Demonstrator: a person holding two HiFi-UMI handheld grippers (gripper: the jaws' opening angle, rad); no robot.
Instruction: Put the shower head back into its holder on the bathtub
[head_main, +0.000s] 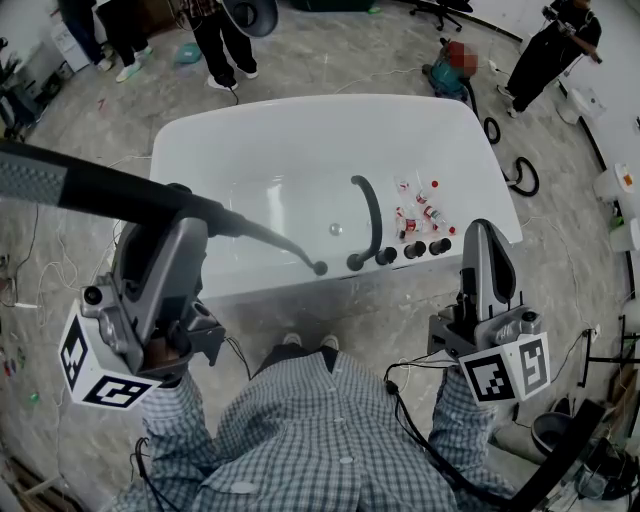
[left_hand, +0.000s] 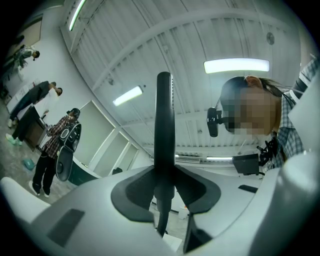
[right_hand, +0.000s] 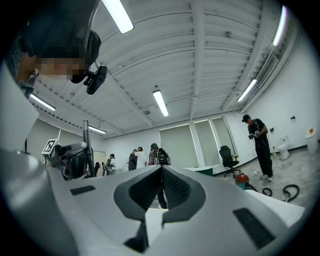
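The black shower head (head_main: 110, 190) is a long wand. Its flat grey face is at the far left and its thin end (head_main: 318, 267) hangs over the near rim of the white bathtub (head_main: 200, 140). My left gripper (head_main: 195, 217) is shut on the wand's middle. In the left gripper view the wand (left_hand: 164, 130) stands upright, pinched between the jaws. A black curved spout (head_main: 370, 215) and round black fittings (head_main: 412, 250) sit on the tub's near rim. My right gripper (head_main: 485, 230) points up beside the tub's right corner, shut and empty (right_hand: 161, 187).
Small red-and-white bottles (head_main: 418, 212) lie on the rim behind the fittings. A black hose (head_main: 522, 175) coils on the floor to the right of the tub, and a vacuum (head_main: 450, 72) stands behind it. People (head_main: 225, 40) stand at the back, and cables trail on the left floor.
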